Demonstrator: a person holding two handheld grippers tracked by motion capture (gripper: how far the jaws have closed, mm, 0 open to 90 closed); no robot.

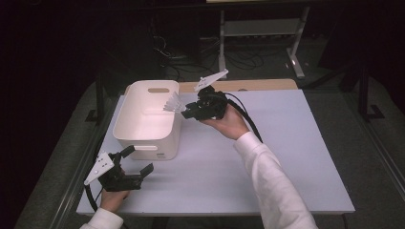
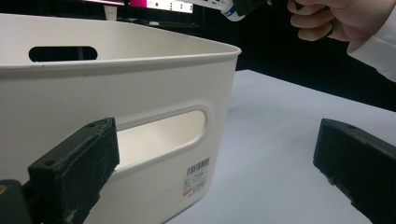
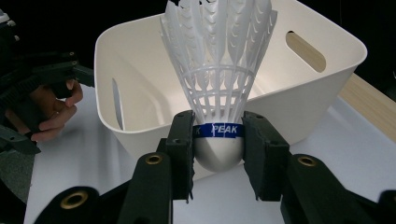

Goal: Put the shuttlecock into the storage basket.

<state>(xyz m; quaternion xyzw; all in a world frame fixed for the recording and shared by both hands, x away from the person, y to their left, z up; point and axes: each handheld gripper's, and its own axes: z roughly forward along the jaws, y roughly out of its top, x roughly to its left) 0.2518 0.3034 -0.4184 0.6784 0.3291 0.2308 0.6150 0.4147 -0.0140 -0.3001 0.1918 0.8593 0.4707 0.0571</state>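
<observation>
A white shuttlecock (image 3: 218, 84) with a blue band around its cork is clamped by the base in my right gripper (image 3: 218, 148). Its feathers (image 1: 174, 103) reach over the right rim of a white plastic bin (image 1: 148, 119). That right gripper (image 1: 190, 111) hangs just right of the bin, above the table. Near the front left corner, my left gripper (image 1: 139, 161) rests low on the table, jaws wide apart and nothing between them. Its two fingers (image 2: 74, 168) frame the bin's near wall (image 2: 140, 107), beside the handle slot and barcode label.
The grey-white table (image 1: 277, 157) spreads to the right of the bin. A wooden board (image 1: 258, 85) lies along the far edge. Cables and a metal stand (image 1: 260, 28) sit on the dark floor beyond. The bin holds nothing visible inside.
</observation>
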